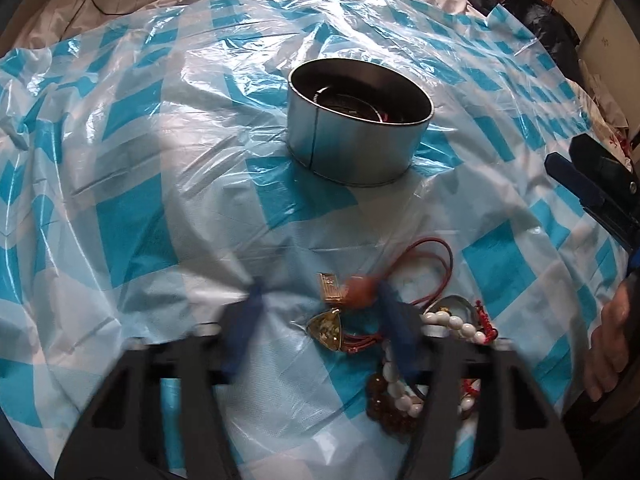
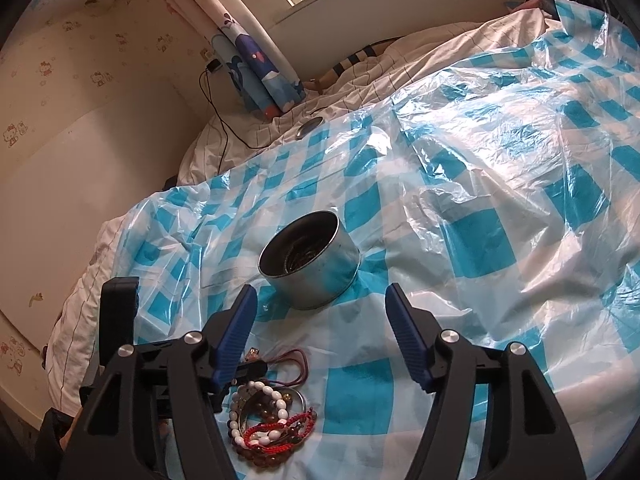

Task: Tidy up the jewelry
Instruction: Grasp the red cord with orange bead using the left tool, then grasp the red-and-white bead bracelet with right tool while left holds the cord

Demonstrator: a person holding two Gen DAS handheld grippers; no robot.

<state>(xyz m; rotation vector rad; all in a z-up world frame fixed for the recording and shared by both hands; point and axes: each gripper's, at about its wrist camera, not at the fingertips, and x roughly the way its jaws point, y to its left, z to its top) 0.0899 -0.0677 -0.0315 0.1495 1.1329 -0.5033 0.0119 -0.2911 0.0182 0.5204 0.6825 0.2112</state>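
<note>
A round metal tin [image 1: 358,120] stands open on the blue-checked plastic sheet [image 1: 120,208], with dark jewelry inside; it also shows in the right wrist view [image 2: 310,258]. A heap of jewelry lies near me: a gold pendant [image 1: 330,288], an amber triangular pendant [image 1: 326,330], a red cord [image 1: 432,268], a white bead bracelet [image 1: 452,324] and dark beads [image 1: 384,404]. My left gripper [image 1: 320,308] is open and blurred, low over the pendants. My right gripper [image 2: 320,320] is open and empty, above the sheet between heap [image 2: 272,416] and tin.
The sheet covers a bed with a white quilt [image 2: 400,64]. A wall [image 2: 80,140] runs along the left, with a cable [image 2: 216,120] and a curtain [image 2: 256,76]. Clothes [image 1: 540,12] are piled at the far right. A small round lid [image 2: 309,127] lies beyond the sheet.
</note>
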